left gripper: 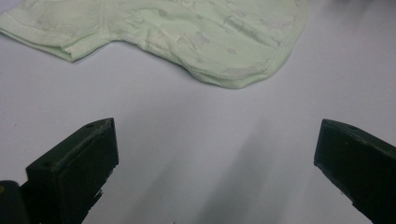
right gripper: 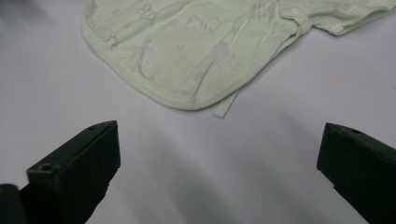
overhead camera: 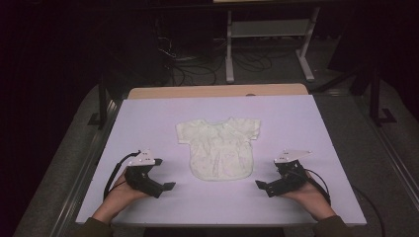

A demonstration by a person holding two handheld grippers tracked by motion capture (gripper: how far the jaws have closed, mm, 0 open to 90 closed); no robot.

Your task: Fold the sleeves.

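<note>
A small pale green baby shirt (overhead camera: 218, 147) lies spread flat in the middle of the white table (overhead camera: 148, 118), short sleeves out to both sides and hem toward me. My left gripper (overhead camera: 168, 187) rests low near the front left, pointing at the hem's left corner, jaws wide apart with nothing between them. My right gripper (overhead camera: 259, 185) mirrors it at the front right, also open and empty. In the left gripper view the shirt (left gripper: 196, 37) lies ahead of the gripper (left gripper: 217, 154). In the right gripper view the shirt's rounded hem (right gripper: 196, 51) with a loose tie strip lies beyond the gripper (right gripper: 219, 156).
Bare white tabletop surrounds the shirt on every side. A wooden edge (overhead camera: 217, 91) shows at the table's far end. Beyond it stand a white metal frame (overhead camera: 269, 39) and tangled cables (overhead camera: 197, 64) on the dark floor.
</note>
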